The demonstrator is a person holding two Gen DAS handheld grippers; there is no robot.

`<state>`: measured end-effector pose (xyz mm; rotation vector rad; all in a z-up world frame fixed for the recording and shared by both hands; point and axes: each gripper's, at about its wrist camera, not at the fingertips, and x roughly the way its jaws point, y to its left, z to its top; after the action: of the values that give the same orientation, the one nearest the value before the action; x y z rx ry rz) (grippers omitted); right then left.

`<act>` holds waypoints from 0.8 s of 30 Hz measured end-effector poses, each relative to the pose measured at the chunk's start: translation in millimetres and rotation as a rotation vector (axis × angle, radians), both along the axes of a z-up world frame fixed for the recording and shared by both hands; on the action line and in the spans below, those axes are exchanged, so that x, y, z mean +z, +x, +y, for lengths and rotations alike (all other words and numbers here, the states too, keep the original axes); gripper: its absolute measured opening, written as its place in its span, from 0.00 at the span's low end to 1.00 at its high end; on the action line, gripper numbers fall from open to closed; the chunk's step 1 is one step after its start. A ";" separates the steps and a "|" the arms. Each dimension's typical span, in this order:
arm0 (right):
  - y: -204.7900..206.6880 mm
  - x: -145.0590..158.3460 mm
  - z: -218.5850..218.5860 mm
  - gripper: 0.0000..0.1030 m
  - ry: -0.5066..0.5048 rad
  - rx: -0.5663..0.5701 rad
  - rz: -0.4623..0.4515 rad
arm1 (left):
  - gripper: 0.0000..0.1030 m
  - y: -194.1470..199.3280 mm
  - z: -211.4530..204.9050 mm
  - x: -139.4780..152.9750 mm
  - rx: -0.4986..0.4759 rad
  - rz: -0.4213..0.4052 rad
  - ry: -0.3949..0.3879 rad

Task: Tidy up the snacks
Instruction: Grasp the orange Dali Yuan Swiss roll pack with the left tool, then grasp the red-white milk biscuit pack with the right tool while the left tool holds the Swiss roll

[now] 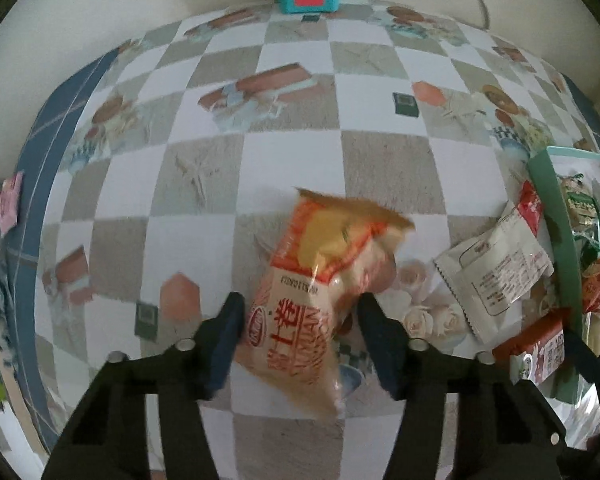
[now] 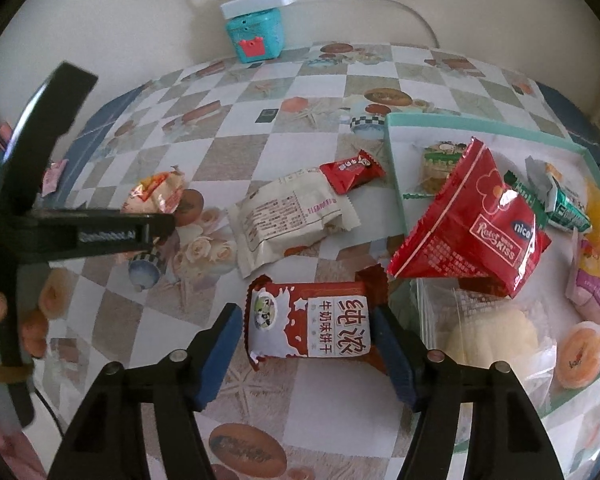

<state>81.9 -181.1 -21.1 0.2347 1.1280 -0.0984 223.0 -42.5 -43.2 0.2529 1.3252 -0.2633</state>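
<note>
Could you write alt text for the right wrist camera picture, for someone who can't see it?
The right tool brackets a brown-and-white milk biscuit packet lying on a checkered tablecloth, jaws open. To its right, a teal tray holds snacks, including a red Roter Kiss bag; a white packet lies behind.

Left tongs [image 1: 300,312] spread wide, right tongs [image 2: 306,326] likewise (both angled down, side by side).
</note>
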 end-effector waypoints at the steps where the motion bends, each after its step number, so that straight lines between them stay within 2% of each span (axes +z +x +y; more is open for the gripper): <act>1: -1.1 1.0 -1.0 0.68 0.006 -0.002 -0.002 | 0.50 -1.9 1.0 -0.7 0.015 -0.001 0.002; 5: -4.1 7.4 -5.0 0.69 0.019 -0.010 -0.022 | 0.45 -14.2 7.7 0.4 0.097 -0.001 -0.024; 17: -6.6 9.8 -6.8 0.74 -0.005 -0.006 -0.021 | 0.44 -58.7 18.9 3.1 0.296 0.061 -0.046; 24: -12.8 3.9 -8.9 0.74 0.039 -0.015 0.008 | 0.44 -89.6 17.2 11.3 0.334 0.023 -0.037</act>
<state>69.1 -190.0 -17.2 0.2774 1.1370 -0.0904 133.4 -25.3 -31.9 -0.0048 1.3608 -0.0090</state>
